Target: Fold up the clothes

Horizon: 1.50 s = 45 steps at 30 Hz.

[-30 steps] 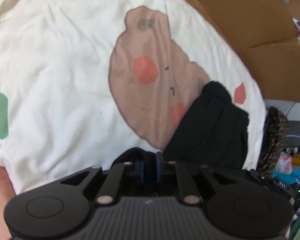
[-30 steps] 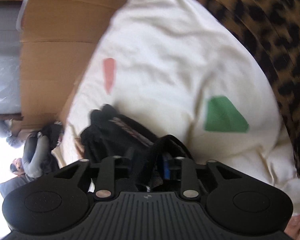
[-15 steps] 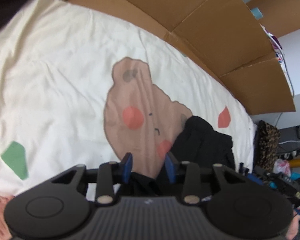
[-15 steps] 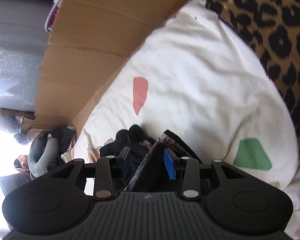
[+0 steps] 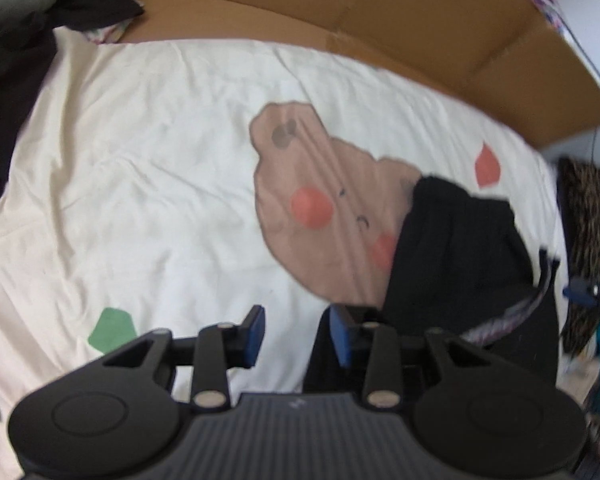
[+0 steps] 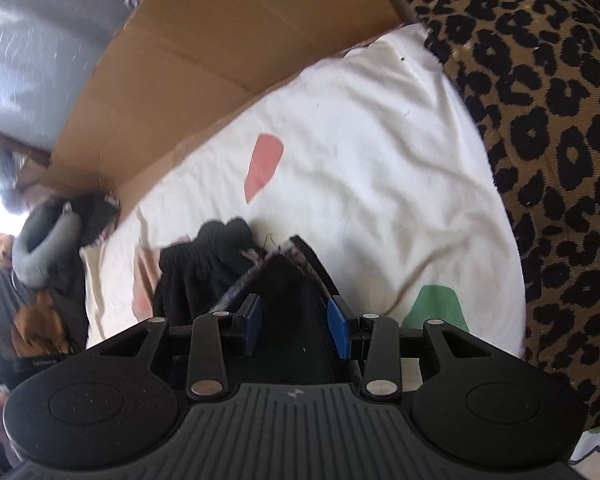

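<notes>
Garment [image 5: 452,248], black, bunched on a cream bedsheet [image 5: 148,184] printed with a brown bear figure [image 5: 320,208]. In the left wrist view, the left gripper [image 5: 296,334] has its jaws spread wide, blue pads facing each other across a bare strip of sheet; nothing lies between them. The garment sits beyond and to the outer side of the right-hand pad, its near edge passing just behind that finger, whether touching or not cannot be told. A striped inner band [image 5: 512,316] of the cloth shows to the side of that jaw. A green patch [image 5: 112,330] on the sheet lies beside the opposite finger; a red patch [image 5: 486,164] lies far ahead, past the garment. Flattened cardboard [image 5: 380,20] borders the sheet beyond.

In the right wrist view, the right gripper [image 6: 294,326] also has its jaws parted wide. A raised flap of the black garment [image 6: 292,300] stands in the gap between the pads and reaches ahead of them; the pads are not closed on it, and contact cannot be told. The rest of the cloth is heaped ahead and to the left of the jaws. A leopard-print blanket [image 6: 548,128] lies well to the right of the jaws.
</notes>
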Tool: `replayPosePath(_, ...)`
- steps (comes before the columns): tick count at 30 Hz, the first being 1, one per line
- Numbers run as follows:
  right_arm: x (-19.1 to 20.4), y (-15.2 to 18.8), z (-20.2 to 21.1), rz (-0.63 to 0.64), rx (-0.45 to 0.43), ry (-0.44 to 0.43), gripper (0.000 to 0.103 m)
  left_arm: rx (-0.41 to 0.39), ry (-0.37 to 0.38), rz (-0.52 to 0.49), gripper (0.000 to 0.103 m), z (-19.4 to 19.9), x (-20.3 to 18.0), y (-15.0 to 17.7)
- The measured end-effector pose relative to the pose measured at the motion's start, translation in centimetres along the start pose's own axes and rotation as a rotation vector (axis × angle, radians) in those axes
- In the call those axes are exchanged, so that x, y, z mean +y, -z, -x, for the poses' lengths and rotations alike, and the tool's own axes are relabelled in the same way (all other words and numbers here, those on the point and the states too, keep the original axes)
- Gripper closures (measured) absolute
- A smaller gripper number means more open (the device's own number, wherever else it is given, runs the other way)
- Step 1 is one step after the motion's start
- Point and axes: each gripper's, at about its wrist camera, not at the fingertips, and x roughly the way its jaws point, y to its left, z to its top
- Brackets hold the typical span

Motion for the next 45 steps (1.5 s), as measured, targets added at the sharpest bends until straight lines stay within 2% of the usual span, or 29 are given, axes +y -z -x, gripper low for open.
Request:
replayPosePath(1,0.1,0.1,-0.1,0.012,0.004,0.006,0.063,0.009,-0.002,-0.011,0.065,-0.1,0.0,0.1)
replayPosePath(3,0.3,0.2,-0.4,0.036,0.010,0.025,0.055,0.033,-0.019,-0.042,0.064,-0.4,0.1,0.3)
replayPosePath(5,0.6,0.4,-0.6,0.060,0.017,0.047,0.055,0.063,-0.069,-0.092,0.064,-1.0,-0.2,0.7)
replayPosePath(7,0.7,0.6,-0.8,0.080,0.026,0.061,0.055,0.099,-0.080,-0.145,0.064,-1.7,-0.6,1.2)
replayPosePath(12,0.3,1.1,-1.5,0.084,0.050,0.088,0.055,0.147,-0.023,-0.201,0.061,-3.2,-2.0,2.4)
replayPosePath(14,0.3,1.3,-1.8,0.090,0.057,0.094,0.055,0.150,-0.005,-0.224,0.052,-3.7,-2.6,2.6)
replayPosePath(16,0.4,1.3,-2.1,0.101,0.060,0.096,0.055,0.136,-0.012,-0.255,0.051,-4.3,-3.2,2.7)
replayPosePath(18,0.3,1.3,-2.4,0.109,0.062,0.099,0.055,0.129,-0.011,-0.242,0.051,-4.7,-3.3,2.4)
replayPosePath(21,0.4,1.3,-3.0,0.117,0.065,0.100,0.055,0.101,0.026,-0.207,0.051,-4.8,-3.3,1.7)
replayPosePath(29,0.3,0.1,-4.0,0.134,0.035,0.075,0.056,0.011,0.080,-0.207,0.050,-5.0,-3.6,0.5)
replayPosePath(34,0.3,-0.2,-4.4,0.153,0.021,0.071,0.056,-0.017,0.063,-0.231,0.051,-5.5,-3.8,0.3)
replayPosePath(35,0.3,-0.2,-4.5,0.156,0.019,0.070,0.058,-0.022,0.059,-0.242,0.051,-5.6,-3.8,0.3)
replayPosePath(36,0.3,-0.3,-4.5,0.161,0.016,0.067,0.065,-0.029,0.056,-0.250,0.051,-5.5,-3.8,0.4)
replayPosePath(38,0.4,-0.4,-4.4,0.174,0.011,0.058,0.080,-0.045,0.057,-0.251,0.058,-5.4,-3.6,0.3)
replayPosePath(39,0.5,-0.4,-4.4,0.180,0.009,0.056,0.084,-0.043,0.059,-0.245,0.061,-5.5,-3.5,0.2)
replayPosePath(40,0.5,-0.5,-4.4,0.187,0.009,0.056,0.086,-0.039,0.061,-0.237,0.069,-5.6,-3.4,0.1)
replayPosePath(41,0.6,-0.5,-4.4,0.194,0.008,0.054,0.094,-0.036,0.063,-0.230,0.082,-5.8,-3.3,0.0)
replayPosePath(42,0.8,-0.5,-4.4,0.202,0.007,0.052,0.100,-0.031,0.060,-0.223,0.090,-5.8,-3.1,-0.1)
replayPosePath(43,0.9,-0.6,-4.3,0.209,0.004,0.052,0.100,-0.031,0.061,-0.210,0.097,-5.8,-2.8,-0.2)
replayPosePath(45,1.1,-0.6,-4.0,0.218,-0.010,0.054,0.102,-0.039,0.063,-0.179,0.099,-5.5,-2.2,-0.3)
